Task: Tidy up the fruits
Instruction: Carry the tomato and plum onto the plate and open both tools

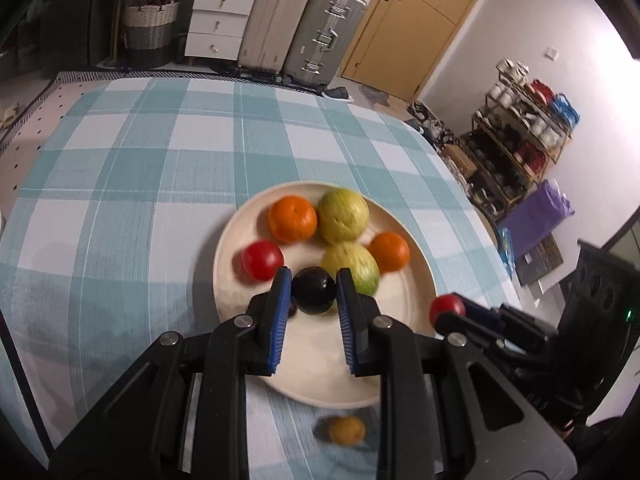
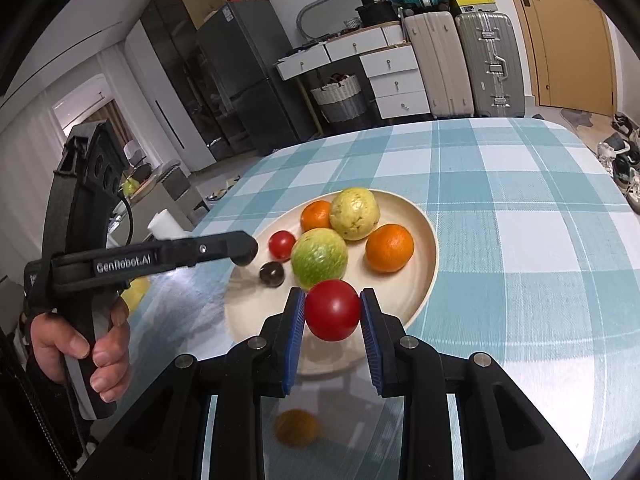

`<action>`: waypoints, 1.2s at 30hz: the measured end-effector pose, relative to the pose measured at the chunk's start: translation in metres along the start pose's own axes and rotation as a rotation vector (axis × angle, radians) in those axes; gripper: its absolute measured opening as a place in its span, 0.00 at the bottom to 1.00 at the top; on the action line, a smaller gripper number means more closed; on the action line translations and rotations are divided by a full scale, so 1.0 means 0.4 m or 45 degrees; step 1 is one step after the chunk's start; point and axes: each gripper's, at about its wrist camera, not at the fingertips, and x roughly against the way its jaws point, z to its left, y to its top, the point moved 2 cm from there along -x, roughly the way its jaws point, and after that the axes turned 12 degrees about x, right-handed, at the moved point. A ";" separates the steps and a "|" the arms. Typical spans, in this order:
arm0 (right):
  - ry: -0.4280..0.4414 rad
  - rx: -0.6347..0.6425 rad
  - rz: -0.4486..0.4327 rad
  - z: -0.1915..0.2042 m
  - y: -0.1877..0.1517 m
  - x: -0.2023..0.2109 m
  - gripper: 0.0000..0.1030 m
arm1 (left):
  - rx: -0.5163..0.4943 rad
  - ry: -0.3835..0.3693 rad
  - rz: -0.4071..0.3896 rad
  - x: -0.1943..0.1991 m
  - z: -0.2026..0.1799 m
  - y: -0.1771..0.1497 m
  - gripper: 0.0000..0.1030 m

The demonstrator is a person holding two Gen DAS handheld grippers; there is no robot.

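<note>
Left gripper [image 1: 314, 286] clamps a round dark fruit [image 1: 313, 290], right gripper [image 2: 332, 310] a red tomato [image 2: 332, 310], stem ends seemingly hidden

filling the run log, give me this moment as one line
left gripper shut on dark fruit | right gripper shut on tomato | plate part filled

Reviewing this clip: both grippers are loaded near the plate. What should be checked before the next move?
1. Left gripper clamps the dark fruit: ok.
2. Right gripper clamps the red tomato: ok.
3. Bare room on the near part of the plate: ok.
4. The two grippers are apart: ok.
5. All fruit gathered: not ok; a small brown fruit lies on the checked cloth beside the plate.
6. Height of the held fruits above the plate: cannot tell.
</note>
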 end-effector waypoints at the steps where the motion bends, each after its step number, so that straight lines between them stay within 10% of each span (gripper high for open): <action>1: -0.007 -0.007 0.003 -0.006 0.002 -0.006 0.27 | 0.000 0.001 0.001 -0.011 0.000 0.012 0.20; 22: -0.037 0.024 -0.003 -0.037 0.042 -0.080 0.29 | 0.030 -0.036 0.036 -0.136 -0.006 0.074 0.20; 25: -0.026 0.027 -0.024 -0.032 0.047 -0.077 0.54 | 0.035 -0.035 0.033 -0.132 -0.012 0.075 0.20; 36: -0.059 0.040 -0.096 -0.010 0.049 0.005 0.57 | 0.038 0.008 -0.009 -0.034 -0.016 0.021 0.20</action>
